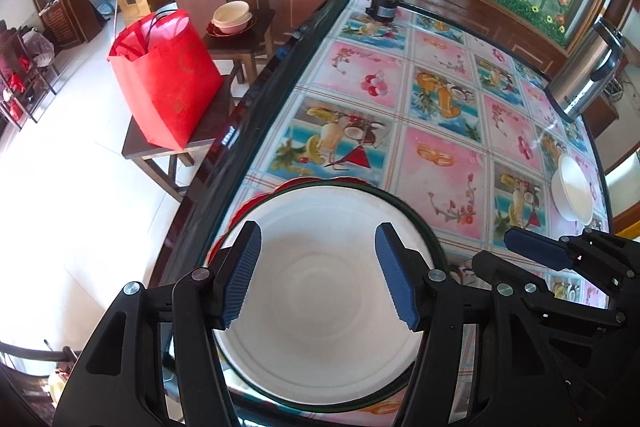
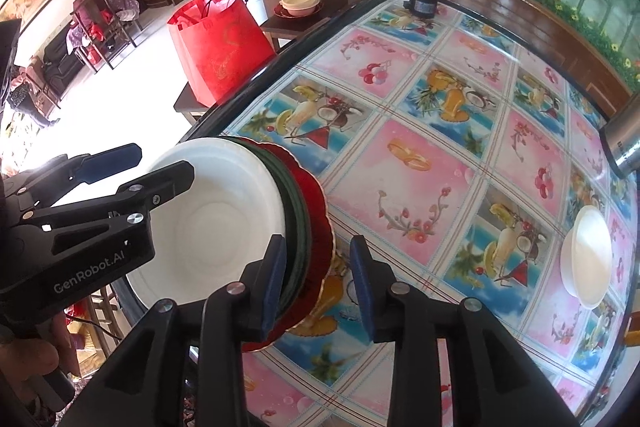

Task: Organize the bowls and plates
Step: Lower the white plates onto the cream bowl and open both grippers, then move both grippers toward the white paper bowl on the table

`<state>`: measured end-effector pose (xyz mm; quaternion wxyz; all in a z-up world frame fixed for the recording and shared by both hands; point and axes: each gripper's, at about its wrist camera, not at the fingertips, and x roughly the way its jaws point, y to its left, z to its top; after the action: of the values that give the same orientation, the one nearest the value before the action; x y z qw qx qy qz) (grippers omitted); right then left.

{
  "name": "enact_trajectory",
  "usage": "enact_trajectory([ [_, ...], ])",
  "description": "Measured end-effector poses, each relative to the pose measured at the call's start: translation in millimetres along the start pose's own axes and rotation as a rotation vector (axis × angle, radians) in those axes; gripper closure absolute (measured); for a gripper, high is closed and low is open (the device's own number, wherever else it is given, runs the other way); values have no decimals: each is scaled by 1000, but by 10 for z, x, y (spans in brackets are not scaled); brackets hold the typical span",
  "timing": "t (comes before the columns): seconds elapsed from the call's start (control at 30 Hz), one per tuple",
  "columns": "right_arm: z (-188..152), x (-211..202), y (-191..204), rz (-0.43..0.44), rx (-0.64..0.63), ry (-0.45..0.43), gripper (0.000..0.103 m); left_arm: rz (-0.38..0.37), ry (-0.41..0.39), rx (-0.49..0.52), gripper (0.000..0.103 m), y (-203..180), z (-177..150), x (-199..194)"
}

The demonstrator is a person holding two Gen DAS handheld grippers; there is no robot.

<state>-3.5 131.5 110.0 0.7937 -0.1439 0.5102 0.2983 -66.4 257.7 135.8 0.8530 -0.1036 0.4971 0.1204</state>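
- Your left tongs (image 1: pixel 318 275) hang open over the white bowl (image 1: pixel 320 279), pads clear of it, holding nothing.
- That bowl tops a stack: green plate (image 2: pixel 298 227) under it, red scalloped plate (image 2: pixel 316 211) at the bottom, near the desk's (image 1: pixel 440 155) near-left edge, likely nested to save room.
- Your right tongs (image 2: pixel 318 285) stand parted astride the stack's right rim, gripping nothing.
- A second white bowl (image 2: pixel 586 257) sits far right, well apart, probably next to join.
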Motion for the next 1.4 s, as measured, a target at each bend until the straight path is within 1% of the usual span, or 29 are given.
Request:
enact_trajectory([
  [0.17,-56,-49,-193,-21,39,-3,68,-21,5,36,43,-239,42,26],
  [0.23,-84,-68,-295,-34,60,-4,66,-31,5,52,43,-358,66,38],
  [0.3,-118,-82,-416,-42,85,-5,61,-40,6,70,43,-478,88,53],
  [0.4,-170,-103,-584,-52,121,-5,61,-59,7,95,43,-682,127,80],
  [0.6,-286,-158,-975,-83,193,-5,60,-90,14,159,43,-1148,201,183],
  [0.7,-353,-187,-1174,-97,229,-6,55,-106,18,184,43,-1371,233,233],
  [0.9,-506,-233,-1592,-122,308,-5,53,-134,39,244,43,-1838,241,346],
  [1.0,-591,-256,-1788,-134,343,-4,50,-152,49,268,43,-2068,240,398],
  [1.13,-711,-304,-2053,-151,392,-3,49,-174,63,300,40,-2374,255,477],
  [1.3,-857,-373,-2396,-171,451,-6,46,-204,84,331,40,-2744,293,587],
  [1.4,-942,-433,-2621,-186,489,-13,46,-209,83,340,40,-2934,341,648],
])
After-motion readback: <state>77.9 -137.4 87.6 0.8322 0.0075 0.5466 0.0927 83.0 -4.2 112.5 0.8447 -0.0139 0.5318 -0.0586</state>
